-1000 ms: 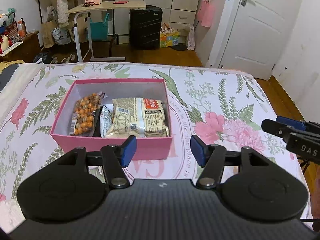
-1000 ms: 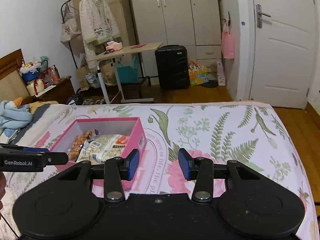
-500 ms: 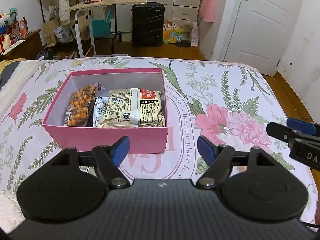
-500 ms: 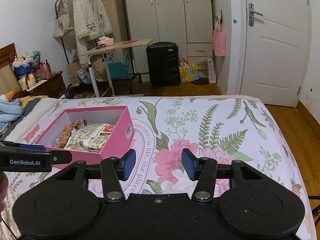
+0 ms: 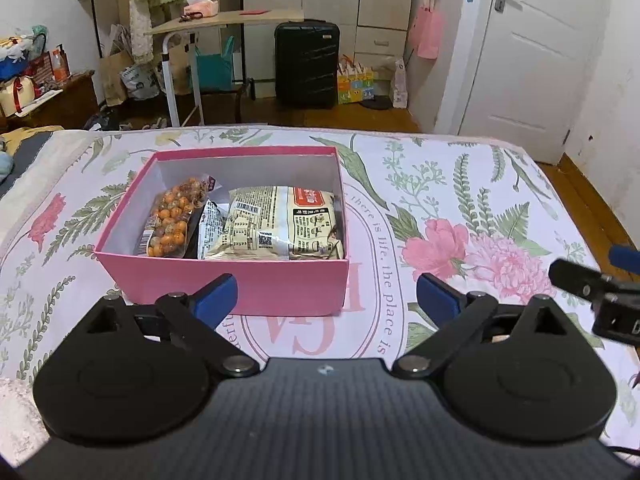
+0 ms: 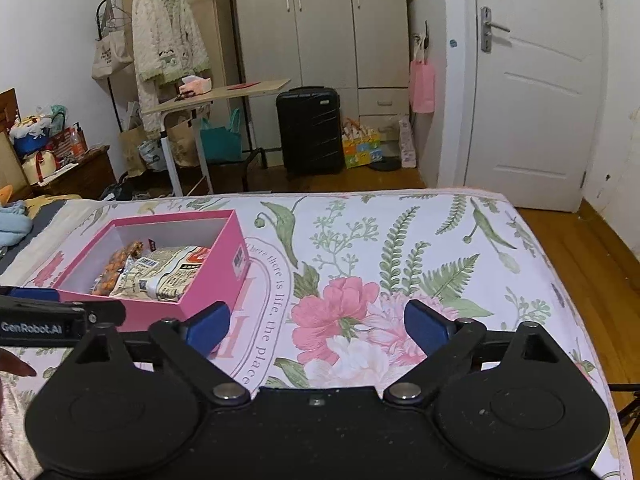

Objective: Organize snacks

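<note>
Pink box [image 5: 240, 288] on floral bed [image 5: 460, 200], containing 3 snack packets laid flat, long axes running toward far wall. Left gripper [image 5: 326, 292] and right gripper [image 6: 316, 326]: fingers spread wide, empty.

I count one pink box [image 5: 240, 284] at centre left of the left wrist frame, holding three snack packets: one clear bag of orange-brown coated nuts [image 5: 170, 222], one dark packet [image 5: 208, 228] wedged beside it, and one large beige packet [image 5: 280, 224]. In the upper middle I see one black suitcase [image 5: 306, 64], one side table [image 5: 224, 24], and one white door [image 5: 528, 52] at upper right.
</note>
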The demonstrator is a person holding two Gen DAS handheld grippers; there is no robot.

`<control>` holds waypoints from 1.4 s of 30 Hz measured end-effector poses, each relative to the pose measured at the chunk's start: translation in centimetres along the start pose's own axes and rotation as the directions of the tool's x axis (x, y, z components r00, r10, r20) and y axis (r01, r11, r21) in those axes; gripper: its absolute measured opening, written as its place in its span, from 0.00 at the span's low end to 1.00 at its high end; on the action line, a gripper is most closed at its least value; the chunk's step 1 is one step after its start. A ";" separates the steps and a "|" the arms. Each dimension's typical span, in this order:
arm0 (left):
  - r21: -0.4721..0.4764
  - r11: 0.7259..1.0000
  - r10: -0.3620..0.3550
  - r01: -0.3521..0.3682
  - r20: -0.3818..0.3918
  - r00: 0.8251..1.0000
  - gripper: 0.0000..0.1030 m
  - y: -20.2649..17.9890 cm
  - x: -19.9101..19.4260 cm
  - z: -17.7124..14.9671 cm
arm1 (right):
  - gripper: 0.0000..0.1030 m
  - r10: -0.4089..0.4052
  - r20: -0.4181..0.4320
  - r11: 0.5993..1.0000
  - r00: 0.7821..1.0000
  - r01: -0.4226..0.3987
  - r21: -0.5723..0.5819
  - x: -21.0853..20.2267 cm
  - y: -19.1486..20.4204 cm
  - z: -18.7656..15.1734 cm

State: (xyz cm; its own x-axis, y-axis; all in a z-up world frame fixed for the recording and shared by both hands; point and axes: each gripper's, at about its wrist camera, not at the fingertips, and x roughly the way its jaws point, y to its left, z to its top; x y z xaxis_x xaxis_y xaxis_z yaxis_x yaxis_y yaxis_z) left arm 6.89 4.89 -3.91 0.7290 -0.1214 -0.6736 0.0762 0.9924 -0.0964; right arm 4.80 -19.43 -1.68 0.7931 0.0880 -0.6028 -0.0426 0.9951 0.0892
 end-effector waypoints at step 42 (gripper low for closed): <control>0.046 0.996 0.076 -0.076 -0.001 0.997 0.94 -1.2 1.2 -1.8 | 0.94 -0.036 -0.022 0.998 0.999 0.037 0.046 1.1 -0.4 -1.6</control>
State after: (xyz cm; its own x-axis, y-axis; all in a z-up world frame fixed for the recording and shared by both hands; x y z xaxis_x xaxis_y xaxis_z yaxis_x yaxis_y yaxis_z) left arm 6.46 3.56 -5.97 0.7319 -0.0454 -0.6799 0.0519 0.9986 -0.0109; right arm 4.69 -19.62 -3.60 0.7803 0.0532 -0.6231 0.0148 0.9945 0.1034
